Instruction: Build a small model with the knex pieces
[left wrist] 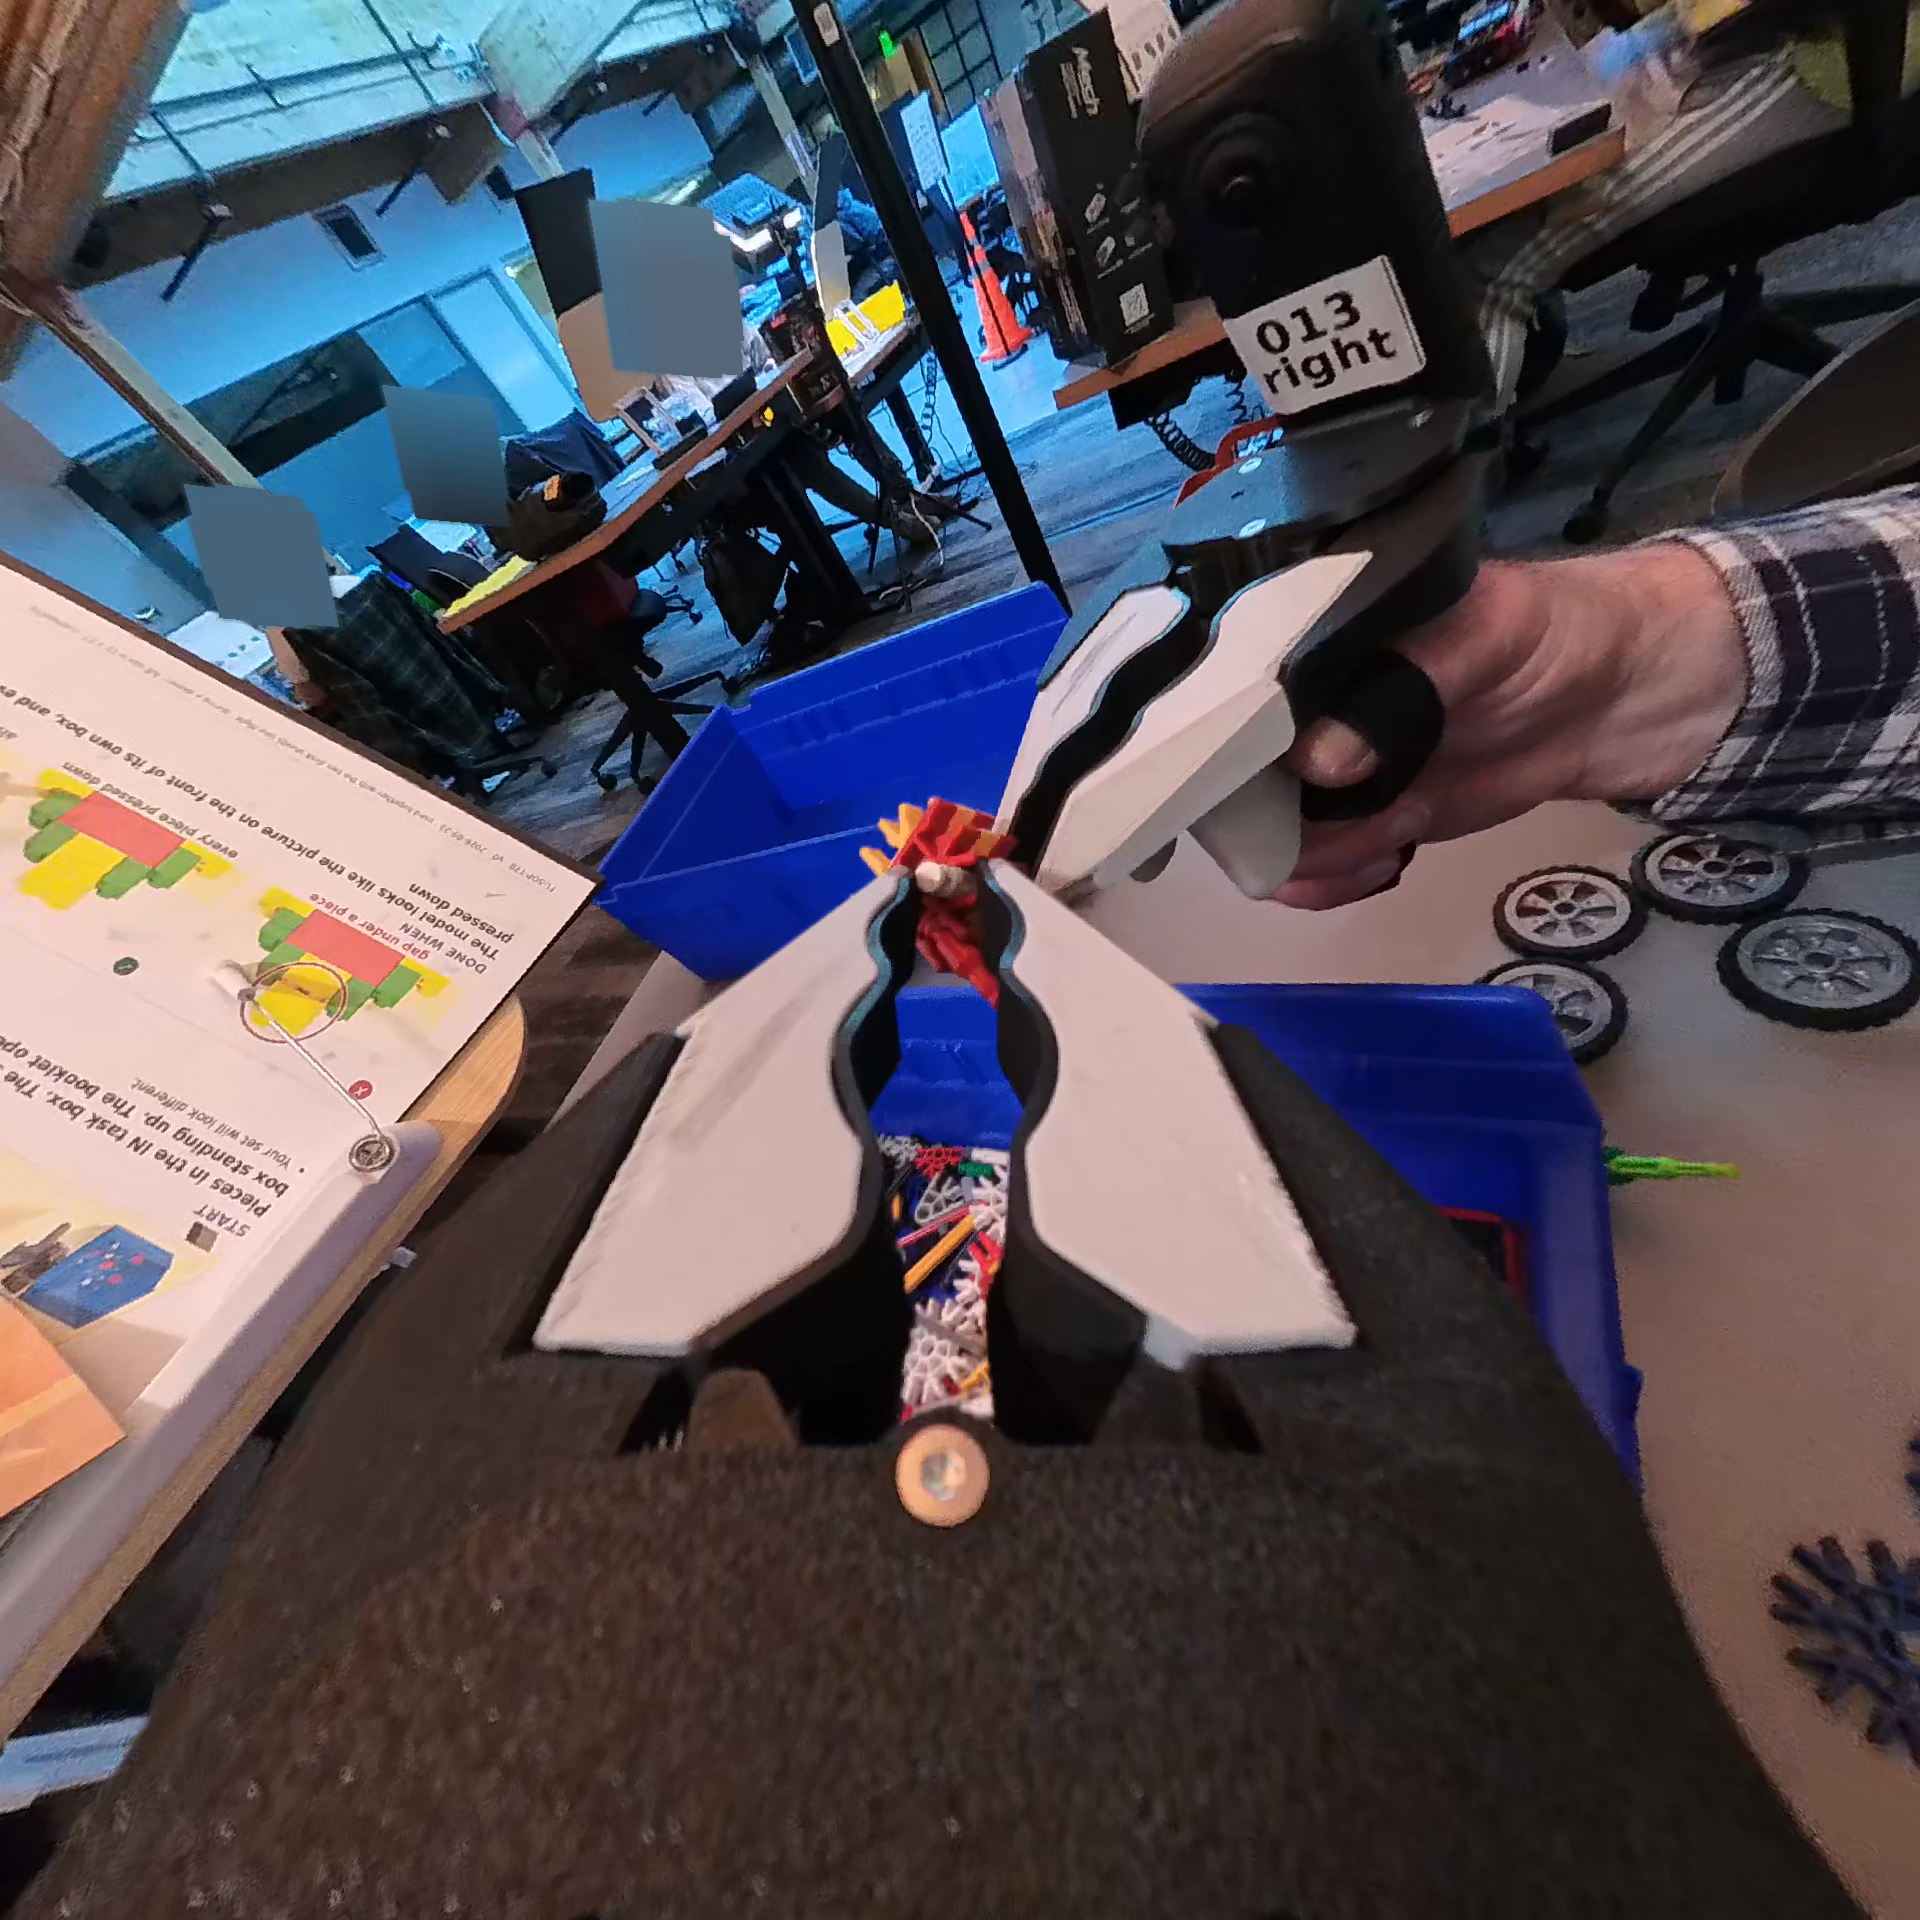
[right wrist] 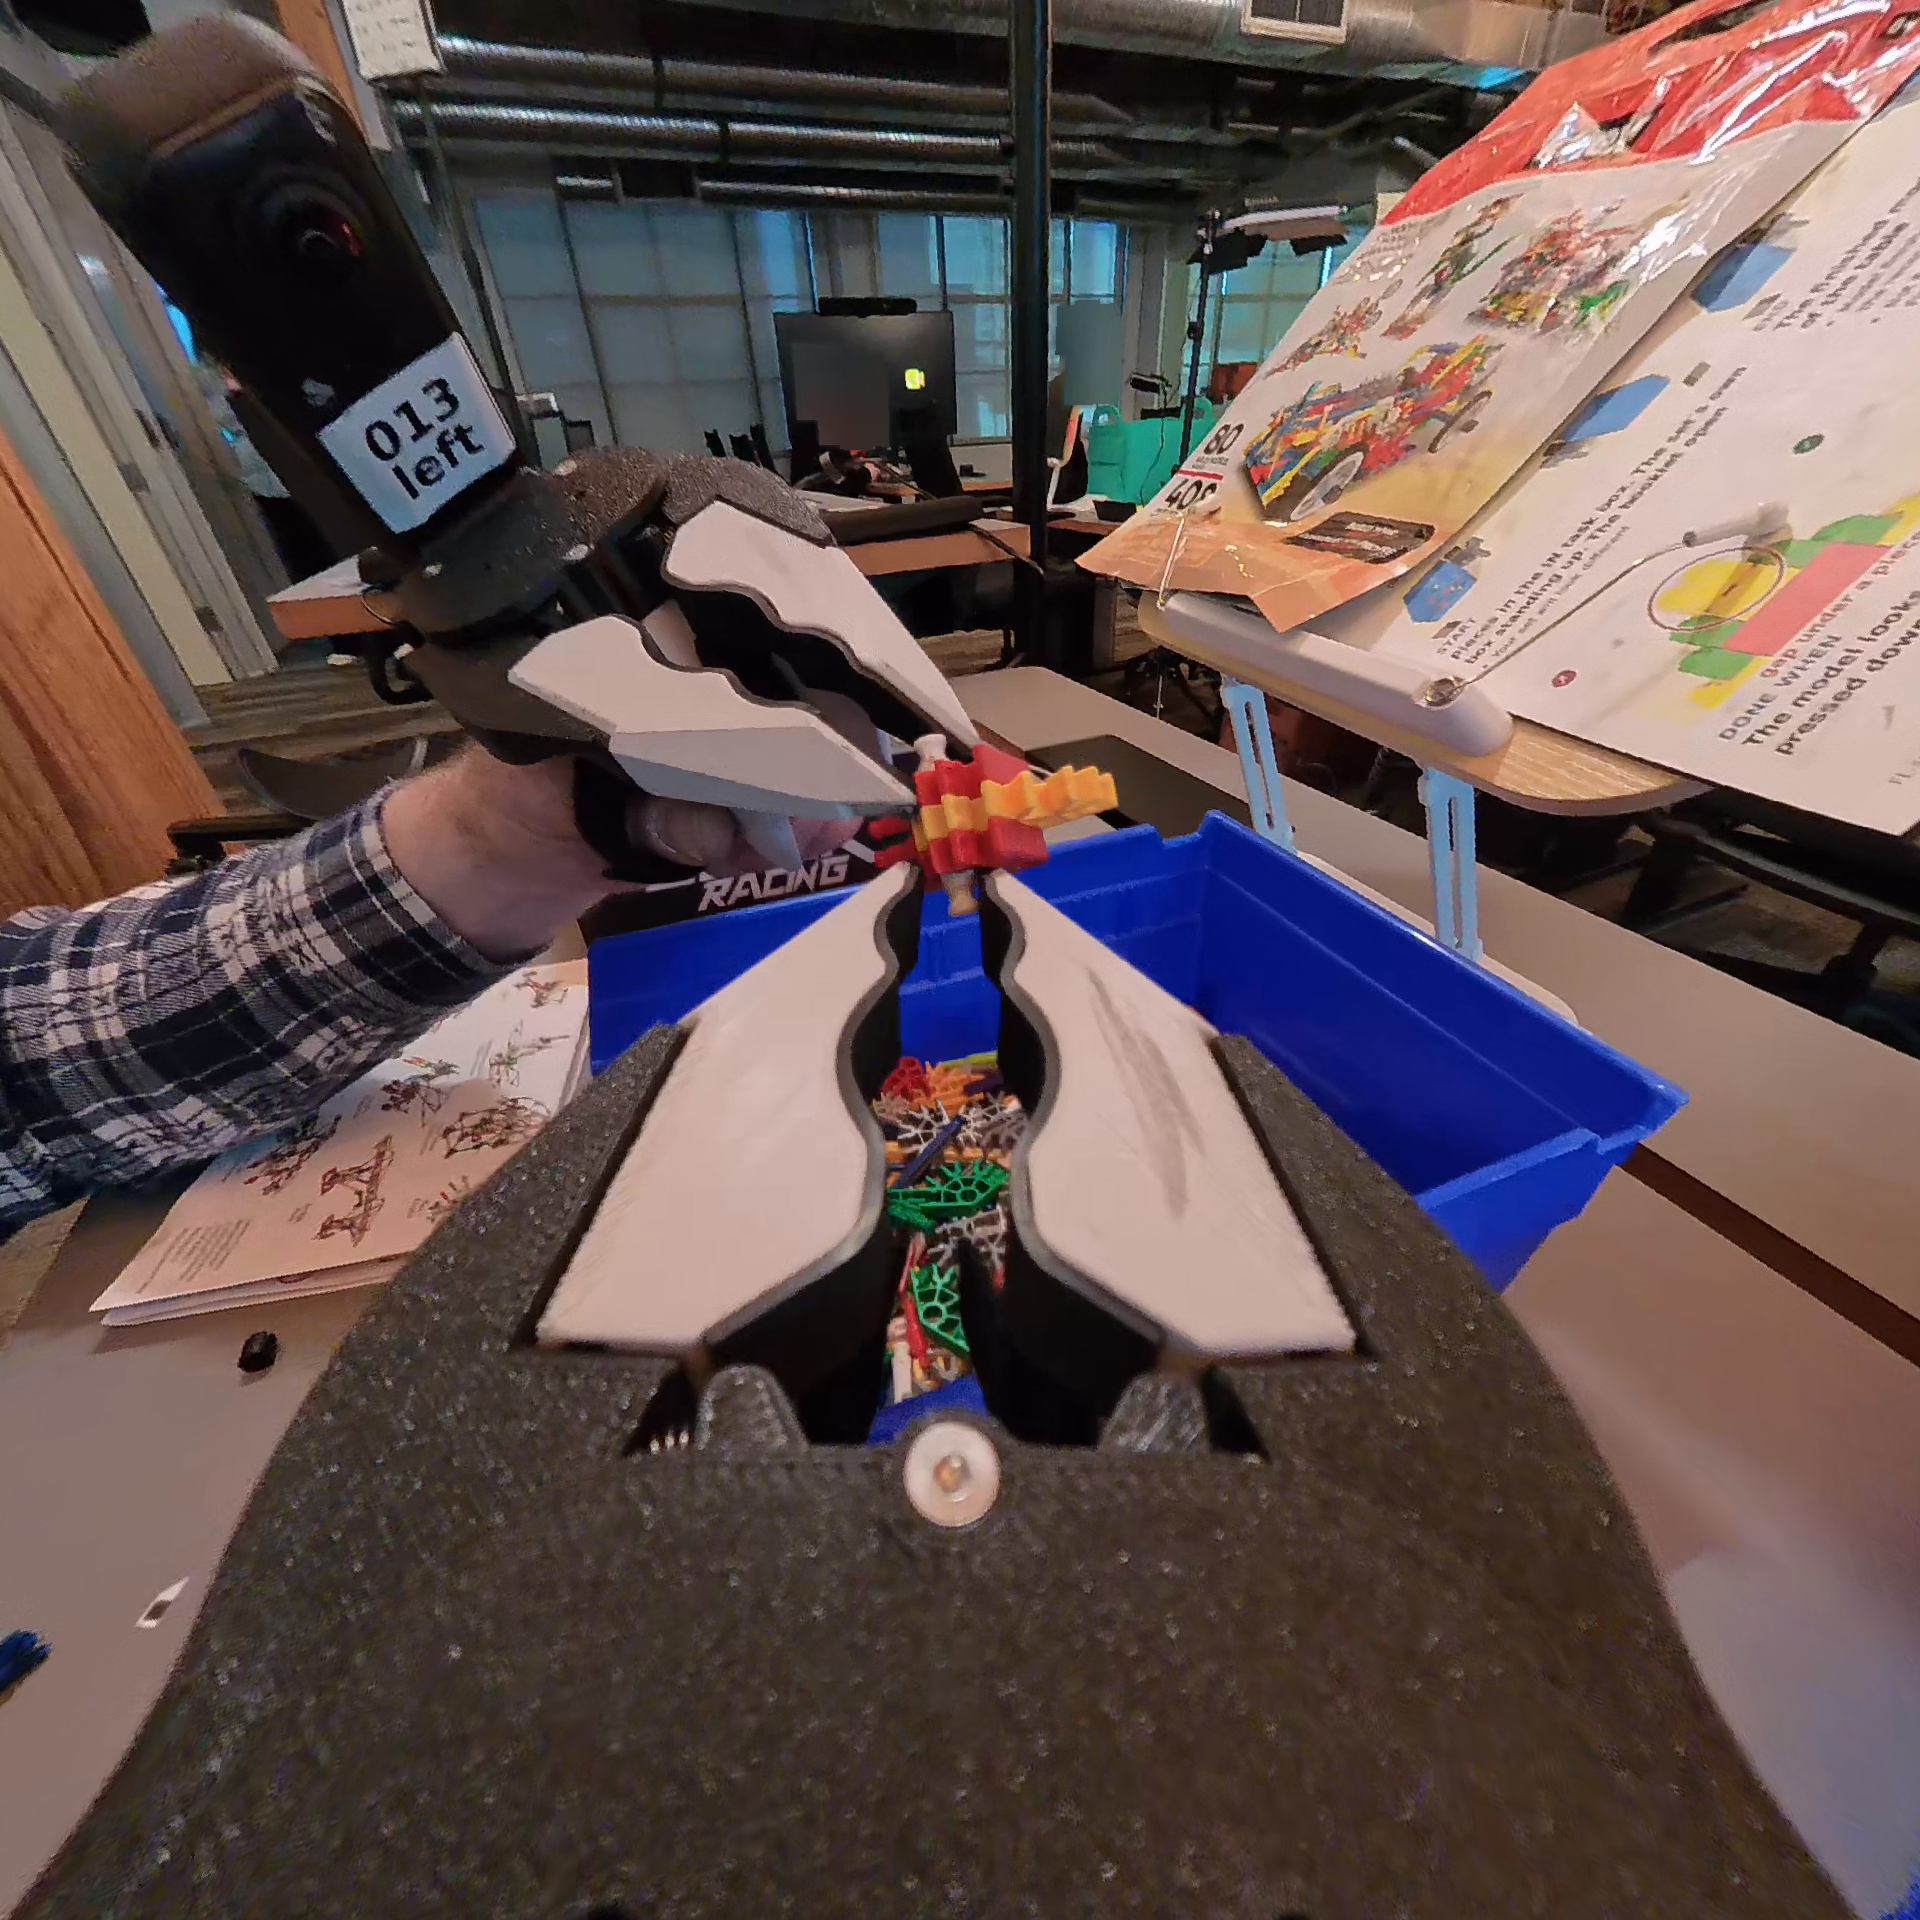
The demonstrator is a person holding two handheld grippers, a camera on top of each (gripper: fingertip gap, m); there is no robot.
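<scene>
A small stack of red, yellow and orange gear pieces on a white rod (right wrist: 987, 816) hangs in the air above a blue bin (right wrist: 1299, 987) full of small plastic construction pieces. My left gripper (left wrist: 948, 883) is shut on the stack (left wrist: 940, 831), with red parts pinched between its tips. My right gripper (right wrist: 951, 883) is shut on the lower end of the white rod. In the left wrist view the right gripper (left wrist: 1027, 864) comes in from the upper right. In the right wrist view the left gripper (right wrist: 920, 795) comes in from the upper left. Both sets of tips nearly touch.
A second blue bin (left wrist: 831, 790) stands behind the first (left wrist: 1403, 1091). Several grey wheels (left wrist: 1818, 966), a green piece (left wrist: 1662, 1169) and a dark blue connector (left wrist: 1849, 1642) lie on the table. An instruction sheet on a tilted stand (right wrist: 1662, 520) stands beside the bins. An open booklet (right wrist: 364, 1164) lies left. My two grippers' fingertips are within a few centimetres of each other.
</scene>
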